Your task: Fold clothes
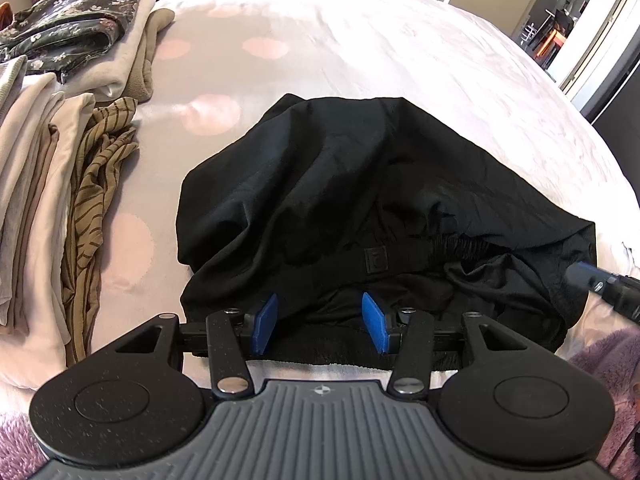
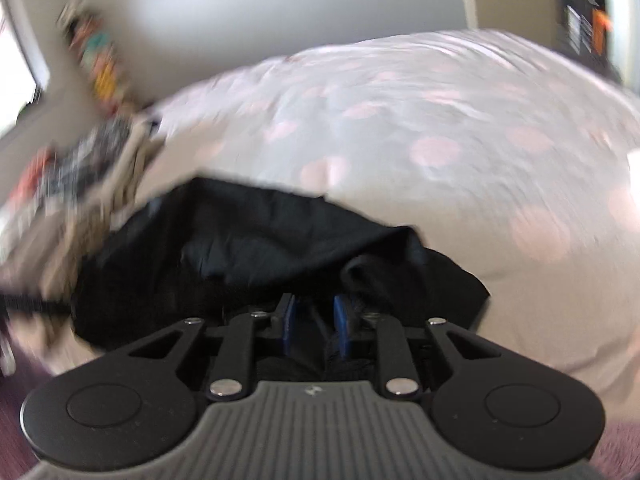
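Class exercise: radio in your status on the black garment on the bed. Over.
Left gripper open over crumpled black fabric garment, near its hem. Right gripper jaws narrow, black fabric between; grip unclear, view blurred. Folded clothes stack left, apart.

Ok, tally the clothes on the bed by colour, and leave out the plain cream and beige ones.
black garment: 1
brown striped garment: 1
dark floral garment: 1
Total: 3

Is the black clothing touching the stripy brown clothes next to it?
Apart. The left wrist view shows a strip of dotted bedcover between the black garment and the striped brown garment.
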Demonstrator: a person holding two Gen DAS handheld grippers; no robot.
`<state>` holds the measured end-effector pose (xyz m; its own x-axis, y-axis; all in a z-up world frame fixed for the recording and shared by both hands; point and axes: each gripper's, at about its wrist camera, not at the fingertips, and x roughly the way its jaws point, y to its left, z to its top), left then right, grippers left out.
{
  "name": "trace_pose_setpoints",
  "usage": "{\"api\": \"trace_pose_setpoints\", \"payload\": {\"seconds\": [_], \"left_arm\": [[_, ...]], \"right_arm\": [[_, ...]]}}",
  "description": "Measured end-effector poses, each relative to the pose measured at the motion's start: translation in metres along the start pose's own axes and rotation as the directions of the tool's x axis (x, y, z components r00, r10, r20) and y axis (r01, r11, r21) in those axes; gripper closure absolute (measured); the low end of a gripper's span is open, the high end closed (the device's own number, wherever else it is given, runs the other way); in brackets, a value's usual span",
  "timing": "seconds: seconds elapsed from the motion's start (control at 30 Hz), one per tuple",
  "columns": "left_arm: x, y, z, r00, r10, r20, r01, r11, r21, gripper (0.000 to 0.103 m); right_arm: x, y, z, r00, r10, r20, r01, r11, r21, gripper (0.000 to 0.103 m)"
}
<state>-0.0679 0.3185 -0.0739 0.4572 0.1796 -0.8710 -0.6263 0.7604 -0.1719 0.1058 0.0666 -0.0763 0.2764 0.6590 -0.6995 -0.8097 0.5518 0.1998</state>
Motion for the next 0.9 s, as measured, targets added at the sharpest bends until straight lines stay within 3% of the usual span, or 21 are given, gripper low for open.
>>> {"api": "trace_pose_setpoints", "payload": {"seconds": [0.07,0.17,0.23,0.3,0.43,0.5,0.6,0.7,0.73,0.77,0.9], "left_arm": [[-0.001,-0.001,-0.001,1.000,-0.001,0.003,0.001,1.000,0.003,0.058],[-0.002,0.002,-0.001,1.000,-0.012,0.009,0.012,1.000,-0.013,0.058],[-0.003,0.005,-0.001,1.000,-0.021,0.014,0.021,1.000,-0.023,0.058],[-0.004,0.006,-0.001,0.999,-0.029,0.021,0.030,0.999,-0.029,0.058],[-0.006,0.005,-0.002,0.999,-0.032,0.030,0.032,0.999,-0.022,0.057],[-0.008,0.005,-0.003,0.999,-0.035,0.035,0.036,0.999,-0.019,0.057],[-0.009,0.008,-0.004,0.998,-0.047,0.040,0.048,0.999,-0.024,0.057],[-0.008,0.008,-0.004,0.998,-0.047,0.041,0.048,0.999,-0.020,0.057],[-0.008,0.008,-0.004,0.998,-0.046,0.042,0.047,0.999,-0.018,0.057],[-0.007,0.007,-0.003,0.998,-0.043,0.040,0.044,0.999,-0.010,0.057],[-0.006,0.003,-0.004,0.999,-0.036,0.036,0.036,0.999,0.018,0.055]], "right_arm": [[0.010,0.014,-0.003,0.995,-0.084,-0.054,0.079,0.993,-0.092,0.079],[0.029,0.024,-0.004,0.970,-0.203,-0.136,0.181,0.970,-0.161,0.078],[0.035,0.028,-0.004,0.959,-0.243,-0.148,0.214,0.959,-0.186,0.065],[0.035,0.021,-0.012,0.944,-0.296,-0.147,0.260,0.940,-0.222,0.061],[0.047,0.029,-0.017,0.900,-0.405,-0.165,0.340,0.886,-0.316,0.068],[0.044,0.034,-0.019,0.891,-0.432,-0.137,0.366,0.864,-0.346,0.071],[0.023,0.034,-0.018,0.911,-0.409,-0.048,0.375,0.872,-0.314,0.072],[-0.006,0.023,-0.011,0.933,-0.358,0.025,0.354,0.905,-0.235,0.072],[-0.017,0.018,-0.007,0.940,-0.337,0.051,0.340,0.916,-0.213,0.075],[-0.027,0.013,-0.003,0.946,-0.316,0.077,0.325,0.926,-0.192,0.099],[-0.056,-0.010,0.019,0.949,-0.285,0.137,0.301,0.946,-0.117,0.103]]}}
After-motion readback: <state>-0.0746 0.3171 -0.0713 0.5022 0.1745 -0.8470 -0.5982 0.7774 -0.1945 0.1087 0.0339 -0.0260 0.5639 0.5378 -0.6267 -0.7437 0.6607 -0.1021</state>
